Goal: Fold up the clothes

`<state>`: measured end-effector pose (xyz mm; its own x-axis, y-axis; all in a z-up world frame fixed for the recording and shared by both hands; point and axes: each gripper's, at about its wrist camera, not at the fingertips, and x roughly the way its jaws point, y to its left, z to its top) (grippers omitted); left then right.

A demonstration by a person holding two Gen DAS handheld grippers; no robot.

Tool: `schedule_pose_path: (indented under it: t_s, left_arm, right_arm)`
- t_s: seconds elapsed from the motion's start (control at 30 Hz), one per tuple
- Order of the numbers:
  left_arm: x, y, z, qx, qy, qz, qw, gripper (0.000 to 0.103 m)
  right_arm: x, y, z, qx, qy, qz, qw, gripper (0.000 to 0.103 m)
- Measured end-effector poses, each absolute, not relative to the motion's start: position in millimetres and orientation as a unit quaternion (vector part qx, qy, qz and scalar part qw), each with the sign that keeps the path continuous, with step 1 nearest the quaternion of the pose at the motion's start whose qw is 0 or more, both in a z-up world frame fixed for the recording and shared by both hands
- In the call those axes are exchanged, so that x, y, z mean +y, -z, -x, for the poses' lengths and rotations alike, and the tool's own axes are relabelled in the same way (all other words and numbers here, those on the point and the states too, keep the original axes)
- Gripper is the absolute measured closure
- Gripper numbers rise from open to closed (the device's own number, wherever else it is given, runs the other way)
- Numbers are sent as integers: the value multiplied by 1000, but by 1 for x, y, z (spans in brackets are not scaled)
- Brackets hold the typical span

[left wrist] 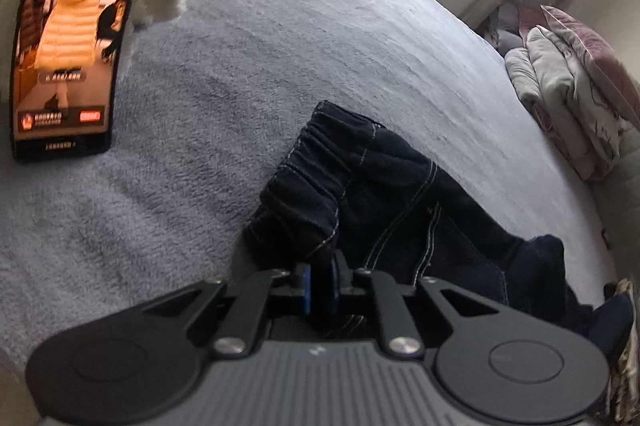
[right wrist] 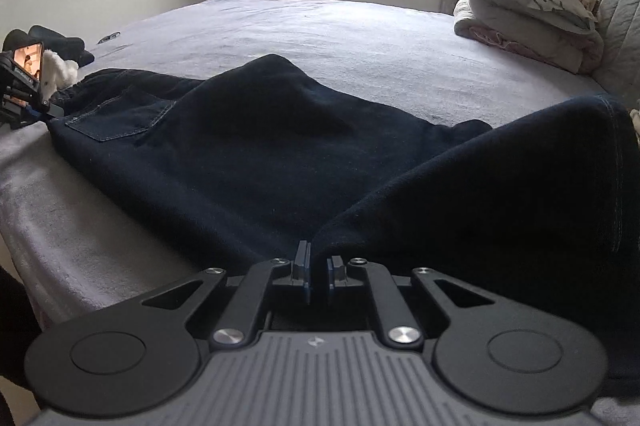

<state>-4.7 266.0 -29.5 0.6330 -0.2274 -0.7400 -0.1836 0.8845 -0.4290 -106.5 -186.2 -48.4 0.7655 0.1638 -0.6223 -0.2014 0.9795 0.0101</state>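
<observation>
Dark denim jeans (right wrist: 240,129) rumpled on grey bed (right wrist: 360,33) — left hand-held gripper (left wrist: 320,286) and right hand-held gripper (right wrist: 318,278) both pinching fabric

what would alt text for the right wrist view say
The right gripper is shut on dark jeans spread over a grey bed, one leg lifted at right. Folded bedding is stacked far right; a lit phone shows far left.

The phone (left wrist: 68,29) at ten o'clock is blurred, its text unreadable, its top cut by the edge. Jeans (right wrist: 248,129) run off at three o'clock, hems hidden; the left gripper (right wrist: 24,93) is cropped at nine
</observation>
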Motion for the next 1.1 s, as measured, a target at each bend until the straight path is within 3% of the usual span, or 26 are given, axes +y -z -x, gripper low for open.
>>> schedule_pose_path:
  t_s: [0.1, 0.17, 0.2, 0.23, 0.27, 0.4, 0.63, 1.1]
  left_arm:
    - [264, 23, 6, 425, 17, 228, 876, 83]
    - [259, 12, 7, 422, 11, 205, 883, 61]
    - [256, 5, 10, 414, 3, 190, 890, 45]
    - [254, -2, 12, 405, -4, 175, 898, 42]
    - [251, -9, 15, 394, -7, 164, 904, 42]
    - [241, -31, 21, 359, -1, 151, 921, 38]
    - [192, -32, 10, 365, 80, 123, 920, 36]
    - [51, -13, 6, 397, 229, 27, 888, 35]
  right_arm:
    - [-195, 43, 101, 343, -99, 0, 934, 90]
    - [-204, 37, 93, 362, -102, -25, 926, 84]
    - [-210, 34, 89, 370, -101, -43, 923, 74]
    - [-217, 32, 87, 375, -96, -67, 920, 67]
    - [-226, 31, 85, 378, -88, -96, 917, 56]
    - [-267, 31, 84, 380, -73, -211, 898, 47]
    - [-313, 35, 97, 374, -54, -331, 865, 46]
    - [-397, 42, 130, 301, 105, -355, 879, 46]
